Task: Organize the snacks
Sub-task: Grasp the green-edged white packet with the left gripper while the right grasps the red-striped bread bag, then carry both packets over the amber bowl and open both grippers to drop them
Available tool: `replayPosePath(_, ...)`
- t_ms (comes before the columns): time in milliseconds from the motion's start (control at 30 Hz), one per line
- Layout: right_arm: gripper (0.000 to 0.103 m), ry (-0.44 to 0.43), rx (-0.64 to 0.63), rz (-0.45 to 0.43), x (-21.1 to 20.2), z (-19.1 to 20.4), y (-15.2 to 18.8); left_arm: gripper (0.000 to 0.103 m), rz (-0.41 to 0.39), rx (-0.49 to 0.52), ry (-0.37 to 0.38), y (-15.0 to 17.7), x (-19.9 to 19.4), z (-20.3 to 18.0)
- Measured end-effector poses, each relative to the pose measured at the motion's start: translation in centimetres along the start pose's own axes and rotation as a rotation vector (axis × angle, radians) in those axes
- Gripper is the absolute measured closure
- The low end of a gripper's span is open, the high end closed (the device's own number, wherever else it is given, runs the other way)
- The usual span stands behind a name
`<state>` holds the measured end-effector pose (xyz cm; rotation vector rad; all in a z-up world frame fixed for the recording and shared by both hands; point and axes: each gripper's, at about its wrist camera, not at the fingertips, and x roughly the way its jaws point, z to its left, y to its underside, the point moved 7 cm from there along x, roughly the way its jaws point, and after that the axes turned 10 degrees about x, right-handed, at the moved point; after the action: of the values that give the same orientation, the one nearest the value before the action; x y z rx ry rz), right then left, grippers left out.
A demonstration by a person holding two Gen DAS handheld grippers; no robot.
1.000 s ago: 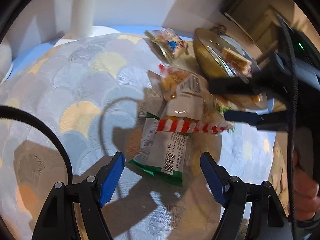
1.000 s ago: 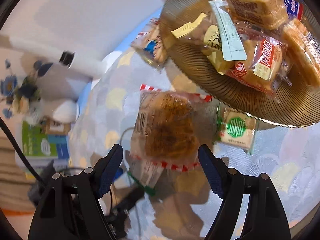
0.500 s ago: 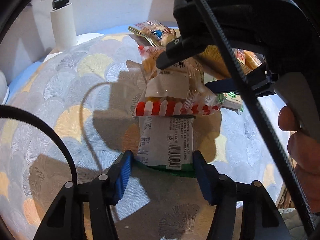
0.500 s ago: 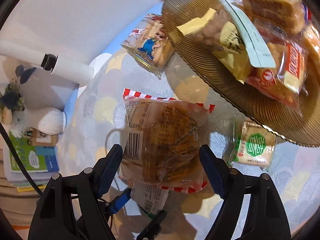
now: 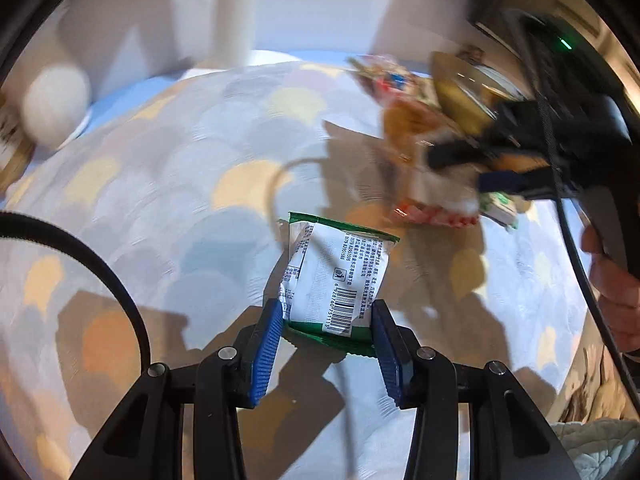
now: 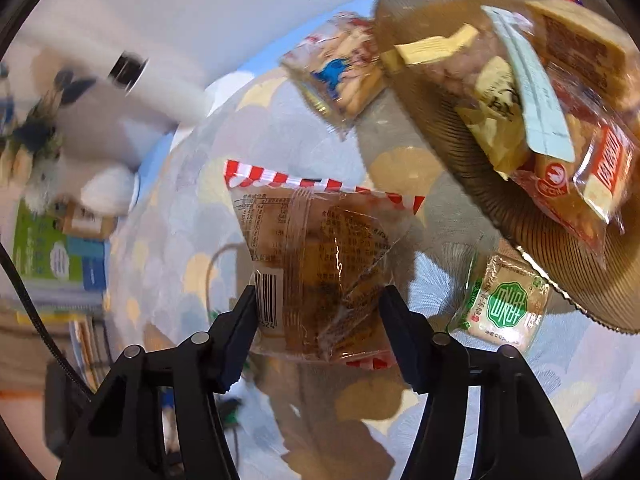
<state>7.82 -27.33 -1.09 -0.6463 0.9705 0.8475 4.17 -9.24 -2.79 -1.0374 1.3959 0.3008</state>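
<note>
Green-edged packet (image 5: 334,280): barcode digits 6 928760 751113. Clear pastry packet (image 6: 316,264): barcode ending 424.

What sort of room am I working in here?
Most likely a home living or dining area. The table wears a fan-patterned cloth, wrapped snacks sit in a ribbed glass dish, and a flower ornament and stacked books stand beside it.

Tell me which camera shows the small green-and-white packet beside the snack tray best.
The right wrist view. There the small green-and-white packet lies sharp and face up, its green emblem readable, just below the rim of the snack tray. The left wrist view shows the same packet only as a blurred sliver, partly behind the right hand-held gripper.
</note>
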Motion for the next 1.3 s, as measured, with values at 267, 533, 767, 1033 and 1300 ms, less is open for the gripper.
replayPosePath(267,0.045,0.010,-0.288,0.114,-0.5,1.2,5.3,0.060,-0.008,-0.080,-0.022,1.0,-0.9,1.5)
replayPosePath(533,0.027,-0.024,-0.166,0.127,-0.7,0.5,5.2,0.044,-0.033,-0.160,-0.021,-0.2,0.1,2.4)
replayPosePath(767,0.023,-0.045,0.004,0.175,2.1,0.5,3.6,0.037,-0.011,-0.154,0.000,-0.9,1.6,2.1)
replayPosePath(1033,0.033,-0.034,-0.025,0.149,2.4,1.0,3.6,0.053,-0.007,-0.102,-0.052,-0.7,1.7,1.8)
replayPosePath(1300,0.041,-0.120,-0.033,0.167,0.3,0.1,4.6,0.054,-0.051,-0.165,-0.060,-1.8,-0.1,2.0)
